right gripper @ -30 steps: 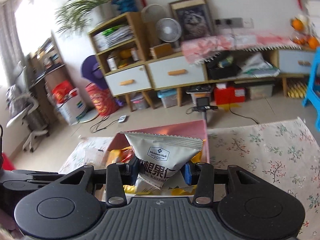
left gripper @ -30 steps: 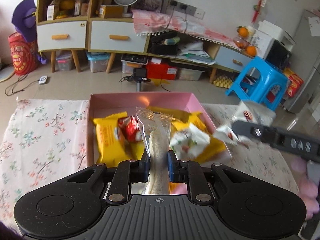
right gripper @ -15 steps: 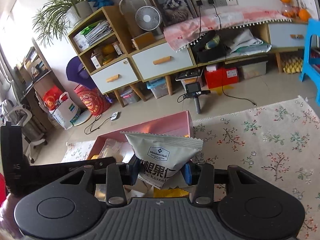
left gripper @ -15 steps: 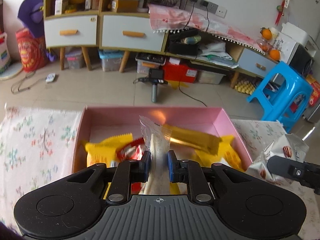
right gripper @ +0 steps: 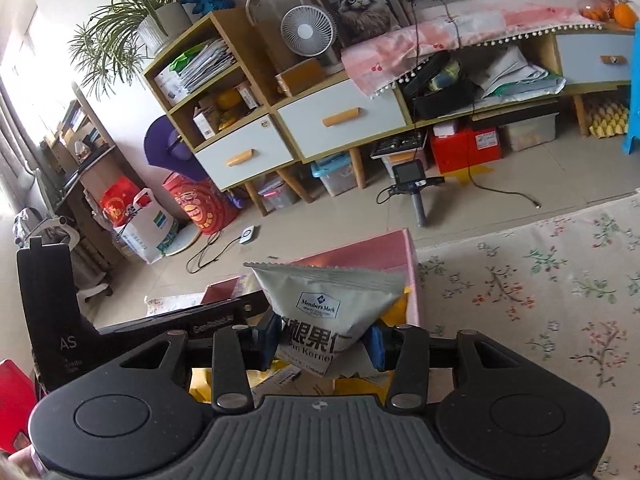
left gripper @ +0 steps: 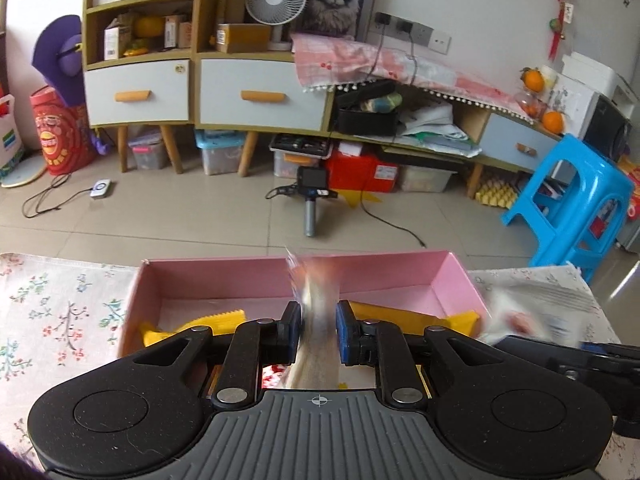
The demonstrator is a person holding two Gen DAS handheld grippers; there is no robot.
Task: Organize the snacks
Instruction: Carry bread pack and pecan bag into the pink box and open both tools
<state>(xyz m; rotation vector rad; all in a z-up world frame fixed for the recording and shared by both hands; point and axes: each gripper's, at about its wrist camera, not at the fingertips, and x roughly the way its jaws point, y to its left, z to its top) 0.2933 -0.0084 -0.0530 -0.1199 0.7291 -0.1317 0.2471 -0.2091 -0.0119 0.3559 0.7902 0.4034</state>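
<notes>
My left gripper (left gripper: 318, 330) is shut on a clear-wrapped snack bar (left gripper: 314, 308), held above the near part of the pink box (left gripper: 248, 276). Yellow snack packets (left gripper: 196, 326) lie in the box under it. My right gripper (right gripper: 324, 340) is shut on a grey Member's Mark nut packet (right gripper: 326, 300), held over the box's right wall (right gripper: 412, 276). That packet shows blurred at the right in the left wrist view (left gripper: 528, 312), and the left gripper's body (right gripper: 160, 324) shows in the right wrist view.
The box sits on a floral tablecloth (right gripper: 540, 292), which also shows at the left in the left wrist view (left gripper: 52, 308). Beyond the table edge are a tiled floor, a small camera on a stand (left gripper: 312, 200), a blue stool (left gripper: 568, 204) and cabinets (left gripper: 256, 92).
Both grippers have risen and pulled back from the box, each still holding its packet. Less of the box's contents shows under the left gripper.
</notes>
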